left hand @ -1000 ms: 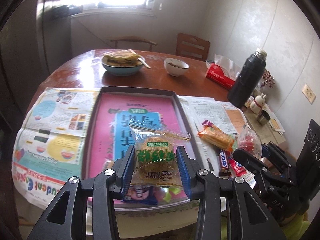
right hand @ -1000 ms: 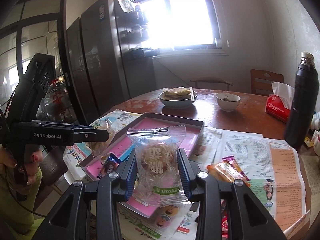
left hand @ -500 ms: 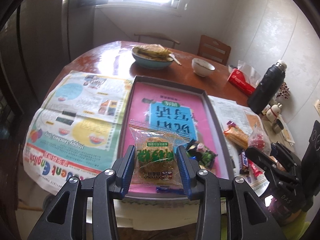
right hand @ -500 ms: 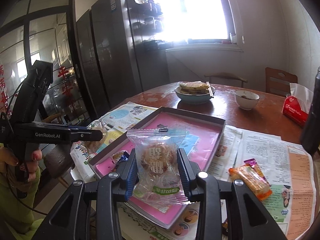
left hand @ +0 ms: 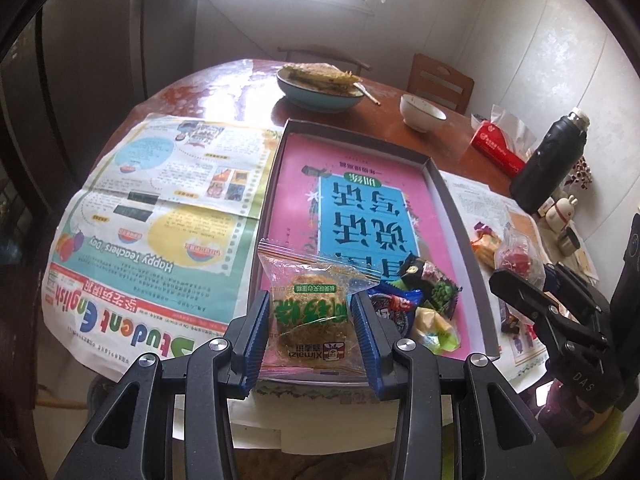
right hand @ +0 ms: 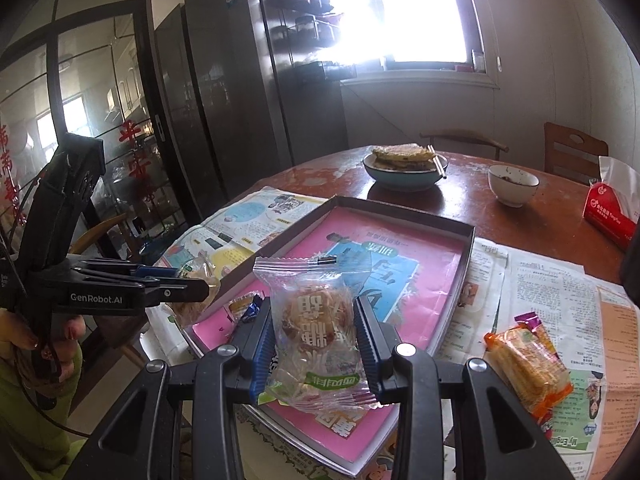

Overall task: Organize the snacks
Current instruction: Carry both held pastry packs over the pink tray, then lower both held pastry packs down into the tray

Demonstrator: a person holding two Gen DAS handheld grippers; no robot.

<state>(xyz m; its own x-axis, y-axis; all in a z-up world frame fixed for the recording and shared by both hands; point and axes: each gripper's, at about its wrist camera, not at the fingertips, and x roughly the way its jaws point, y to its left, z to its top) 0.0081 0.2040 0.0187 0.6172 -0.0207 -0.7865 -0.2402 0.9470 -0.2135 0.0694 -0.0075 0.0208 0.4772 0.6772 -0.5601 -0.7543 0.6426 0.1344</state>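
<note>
Bright window [right hand: 420,12], pale walls [left hand: 540,52], dark fridge [right hand: 224,92], wooden chairs [right hand: 574,152] behind round table [right hand: 480,204]

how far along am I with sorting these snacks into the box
Partly done. A few small snacks already lie in the pink-lined box. Each gripper holds a wrapped cake: left gripper the green-labelled cake, right gripper the clear-wrapped cake. The orange cracker pack lies on the newspaper, outside the box.
</note>
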